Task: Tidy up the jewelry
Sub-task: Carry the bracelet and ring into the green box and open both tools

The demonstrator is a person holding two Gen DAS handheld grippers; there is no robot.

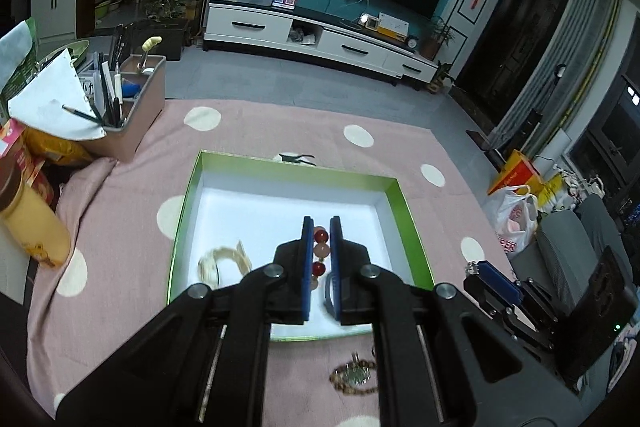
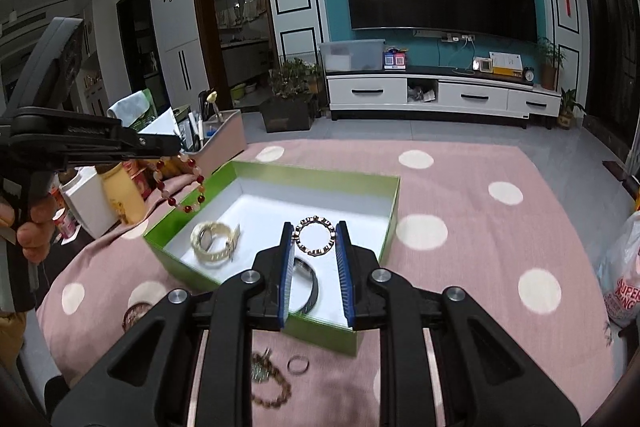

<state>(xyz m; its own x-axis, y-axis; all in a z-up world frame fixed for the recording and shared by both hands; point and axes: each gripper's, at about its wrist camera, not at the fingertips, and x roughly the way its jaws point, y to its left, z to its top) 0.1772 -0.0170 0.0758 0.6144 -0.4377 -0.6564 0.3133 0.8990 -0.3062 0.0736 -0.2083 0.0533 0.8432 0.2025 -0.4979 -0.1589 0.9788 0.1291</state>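
A green box (image 1: 404,195) with a white inside sits on the pink dotted cloth; it also shows in the right wrist view (image 2: 394,203). My left gripper (image 1: 321,227) is shut on a red and pale bead bracelet (image 1: 321,235) above the box; the bracelet hangs from it in the right wrist view (image 2: 182,187). My right gripper (image 2: 315,229) is shut on a gold ring-shaped bracelet (image 2: 315,235) over the box. A cream watch (image 2: 214,239) and a dark bangle (image 2: 308,281) lie inside the box.
On the cloth in front of the box lie a small ring (image 2: 298,364) and a brown bead string with a pendant (image 2: 268,383). A pen holder box (image 1: 136,107), snack packs and a yellow cup (image 1: 32,223) stand at the left. A plastic bag (image 1: 514,223) is off the right edge.
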